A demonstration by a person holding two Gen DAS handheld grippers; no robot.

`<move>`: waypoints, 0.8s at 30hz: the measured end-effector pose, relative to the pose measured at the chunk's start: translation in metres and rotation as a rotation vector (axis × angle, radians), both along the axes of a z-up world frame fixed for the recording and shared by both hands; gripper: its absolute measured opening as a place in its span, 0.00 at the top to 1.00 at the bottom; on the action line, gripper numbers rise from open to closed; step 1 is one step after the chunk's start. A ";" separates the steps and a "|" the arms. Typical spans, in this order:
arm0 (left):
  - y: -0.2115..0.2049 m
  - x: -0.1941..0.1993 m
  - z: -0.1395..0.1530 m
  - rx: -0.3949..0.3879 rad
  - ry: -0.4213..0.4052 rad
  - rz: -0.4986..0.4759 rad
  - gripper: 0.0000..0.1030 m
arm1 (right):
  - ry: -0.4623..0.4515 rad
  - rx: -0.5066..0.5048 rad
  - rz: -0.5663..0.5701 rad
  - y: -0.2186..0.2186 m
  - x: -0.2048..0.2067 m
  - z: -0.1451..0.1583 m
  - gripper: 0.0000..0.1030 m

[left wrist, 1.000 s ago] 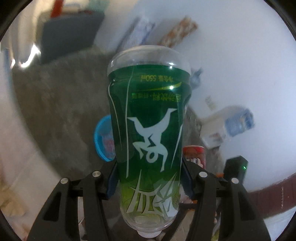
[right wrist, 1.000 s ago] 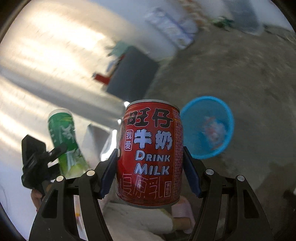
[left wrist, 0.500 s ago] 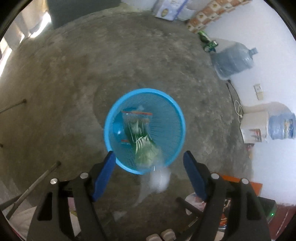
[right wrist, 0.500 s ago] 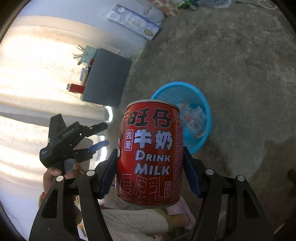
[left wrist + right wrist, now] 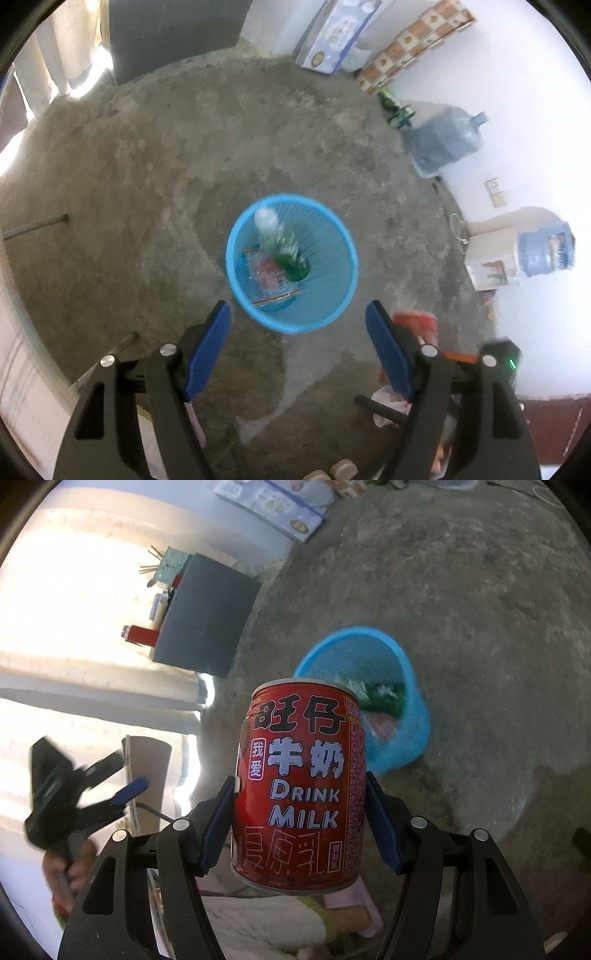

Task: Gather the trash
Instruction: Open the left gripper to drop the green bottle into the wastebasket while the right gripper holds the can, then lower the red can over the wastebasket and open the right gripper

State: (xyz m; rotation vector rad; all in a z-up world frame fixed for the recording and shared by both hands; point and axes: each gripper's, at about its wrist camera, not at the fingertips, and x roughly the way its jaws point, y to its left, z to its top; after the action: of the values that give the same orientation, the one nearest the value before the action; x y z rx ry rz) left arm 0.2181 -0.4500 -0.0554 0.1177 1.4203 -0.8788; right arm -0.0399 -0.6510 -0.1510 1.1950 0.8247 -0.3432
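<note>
One basket [image 5: 236,254], one green bottle [image 5: 284,251], one can [image 5: 299,786], two water jugs [image 5: 443,142].

Glossy metal can [image 5: 299,786], rough concrete floor [image 5: 155,155]

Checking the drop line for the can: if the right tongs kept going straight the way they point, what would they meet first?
Likely the blue basket, just beyond the red milk can that the right tongs grip; depth is uncertain, so possibly the concrete floor beside it.

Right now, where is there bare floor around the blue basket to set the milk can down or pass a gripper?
Bare concrete floor lies open left of and beyond the blue basket, up to the dark cabinet. Crowded: the wall side, with water jugs and dispenser. The basket already holds the green bottle and a wrapper.
</note>
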 end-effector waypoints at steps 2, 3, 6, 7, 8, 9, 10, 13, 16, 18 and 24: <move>0.020 -0.004 0.014 -0.031 -0.005 -0.004 0.29 | 0.002 -0.016 0.009 -0.002 0.008 0.000 0.39; 0.028 -0.006 0.021 -0.045 -0.007 -0.006 0.29 | 0.008 -0.024 0.014 -0.004 0.014 -0.002 0.39; 0.060 -0.015 0.046 -0.108 -0.021 -0.010 0.29 | 0.038 -0.021 0.027 -0.007 0.028 -0.016 0.39; 0.071 -0.018 0.053 -0.123 -0.034 -0.010 0.29 | 0.044 -0.006 0.024 -0.007 0.030 -0.022 0.39; 0.081 -0.021 0.060 -0.133 -0.048 -0.008 0.29 | 0.057 0.020 0.020 -0.008 0.033 -0.031 0.39; 0.094 -0.025 0.066 -0.146 -0.066 -0.001 0.29 | 0.067 0.032 0.017 -0.009 0.035 -0.037 0.39; 0.103 -0.028 0.071 -0.156 -0.075 0.000 0.29 | 0.088 0.042 0.015 -0.009 0.038 -0.047 0.39; 0.142 -0.038 0.080 -0.184 -0.082 0.025 0.29 | 0.153 0.044 0.022 -0.012 0.047 -0.067 0.39; 0.177 -0.042 0.082 -0.202 -0.086 0.058 0.29 | 0.240 0.007 0.054 -0.016 0.063 -0.084 0.39; 0.201 -0.044 0.084 -0.210 -0.105 0.093 0.29 | 0.310 -0.050 0.108 -0.017 0.080 -0.093 0.39; 0.243 -0.054 0.084 -0.222 -0.144 0.163 0.29 | 0.483 -0.281 0.313 -0.010 0.141 -0.112 0.39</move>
State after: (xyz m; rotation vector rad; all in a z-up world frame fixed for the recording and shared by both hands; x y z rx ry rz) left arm 0.1637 -0.2068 0.0290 -0.1002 1.1730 -0.8689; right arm 0.1008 -0.6610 -0.2633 0.7108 1.3159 -0.4802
